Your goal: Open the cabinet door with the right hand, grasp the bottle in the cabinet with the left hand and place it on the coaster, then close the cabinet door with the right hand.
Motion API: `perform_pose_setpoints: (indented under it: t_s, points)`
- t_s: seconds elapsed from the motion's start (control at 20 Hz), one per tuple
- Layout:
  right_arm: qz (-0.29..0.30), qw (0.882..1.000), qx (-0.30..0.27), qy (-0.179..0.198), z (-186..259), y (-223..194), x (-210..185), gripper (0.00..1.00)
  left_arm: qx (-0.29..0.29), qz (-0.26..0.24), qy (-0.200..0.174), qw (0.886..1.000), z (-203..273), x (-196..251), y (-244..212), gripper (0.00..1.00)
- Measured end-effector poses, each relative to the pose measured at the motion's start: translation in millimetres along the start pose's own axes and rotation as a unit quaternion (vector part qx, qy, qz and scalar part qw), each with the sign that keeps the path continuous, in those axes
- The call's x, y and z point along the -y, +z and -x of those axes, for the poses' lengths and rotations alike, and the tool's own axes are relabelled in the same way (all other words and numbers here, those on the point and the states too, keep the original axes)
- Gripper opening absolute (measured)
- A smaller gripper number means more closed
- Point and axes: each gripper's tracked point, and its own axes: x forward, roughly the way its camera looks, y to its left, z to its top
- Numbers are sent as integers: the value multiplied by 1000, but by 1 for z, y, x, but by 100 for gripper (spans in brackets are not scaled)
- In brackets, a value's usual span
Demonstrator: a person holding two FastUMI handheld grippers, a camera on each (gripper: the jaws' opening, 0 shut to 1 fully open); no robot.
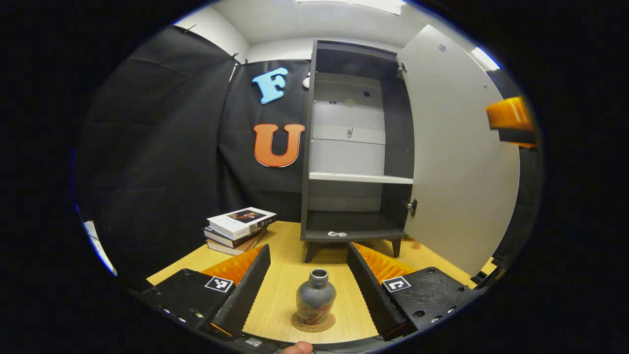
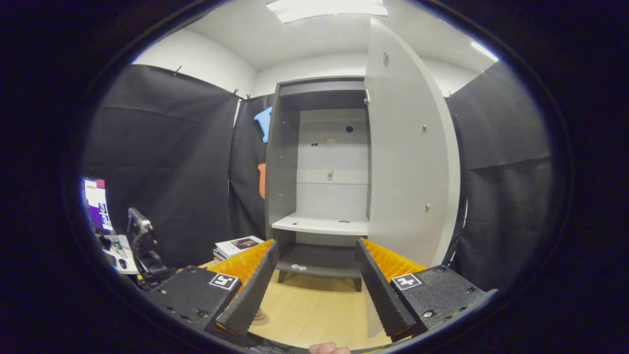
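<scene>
Your left gripper (image 1: 308,290) was spread wide, and the bottle (image 1: 316,301) stood free on the coaster (image 1: 313,323) between its fingers. Your right gripper (image 2: 314,290) was spread too.

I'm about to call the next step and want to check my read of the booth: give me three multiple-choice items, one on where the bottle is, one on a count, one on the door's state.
1. Where does the bottle stand?
A. On the cabinet's middle shelf
B. On the coaster on the table
C. On the stack of books

2. How many books are in the stack left of the cabinet?
A. One
B. Three
C. Six

3. What state is the cabinet door in?
A. Swung wide open
B. Fully shut
C. Taken off and lying flat

Key: 1 B, the bottle sits upright on the round coaster between the open fingers of the left claw. 2 B, three covers show stacked. 3 A, the door stands out to the right, and the shelves lie exposed.
</scene>
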Motion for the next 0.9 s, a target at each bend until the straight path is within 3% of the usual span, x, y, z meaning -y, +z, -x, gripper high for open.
perform_pose_setpoints:
  t_s: [0.3,0.5,0.7,0.9]
  points:
    - [-8,999,3,-40,26,18,36,99,18,6,-30,999,6,10,73,94]
    - [-9,994,14,-106,56,39,104,99,25,-4,-44,999,8,15,101,95]
    - [-15,980,25,-197,69,59,187,98,36,-23,-58,997,9,22,105,94]
    - [-35,973,29,-225,47,66,229,99,26,-20,-65,997,12,23,100,94]
